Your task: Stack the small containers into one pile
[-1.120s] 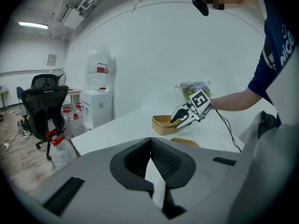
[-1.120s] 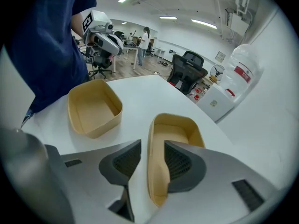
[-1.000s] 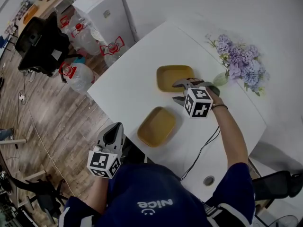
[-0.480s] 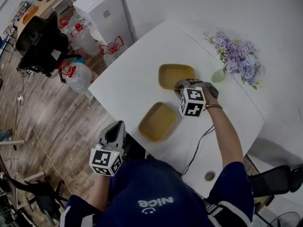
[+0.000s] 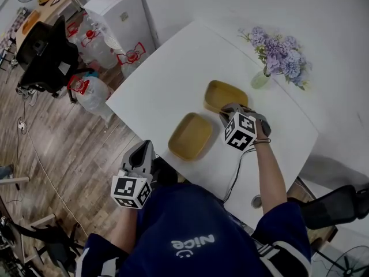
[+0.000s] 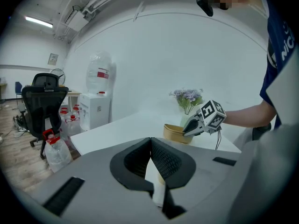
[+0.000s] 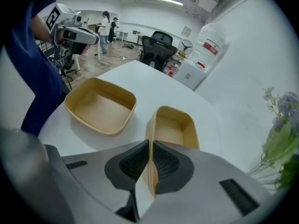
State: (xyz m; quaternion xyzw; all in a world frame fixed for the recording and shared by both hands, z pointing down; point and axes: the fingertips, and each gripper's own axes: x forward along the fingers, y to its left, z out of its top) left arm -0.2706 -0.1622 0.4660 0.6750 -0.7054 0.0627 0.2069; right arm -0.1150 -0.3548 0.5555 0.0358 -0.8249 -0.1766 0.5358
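Note:
Two tan shallow containers sit on the white table (image 5: 173, 79). The near container (image 5: 191, 136) (image 7: 100, 105) lies flat by the front edge. My right gripper (image 5: 226, 113) (image 7: 150, 146) has its jaws closing on the near side wall of the far container (image 5: 222, 95) (image 7: 175, 127), and the pads press the thin wall between them. That container looks slightly tipped. My left gripper (image 5: 142, 150) (image 6: 150, 141) hangs shut and empty off the table's front edge, away from both containers.
A vase of purple flowers (image 5: 275, 56) stands at the far right of the table. A cable (image 5: 236, 175) trails from my right gripper over the near edge. A water cooler (image 5: 124, 16), water jugs (image 5: 86, 91) and a black office chair (image 5: 43, 53) stand on the wooden floor at left.
My right gripper, open beside the far container a second ago, has moved onto its wall and closed on it. The left gripper has hardly moved.

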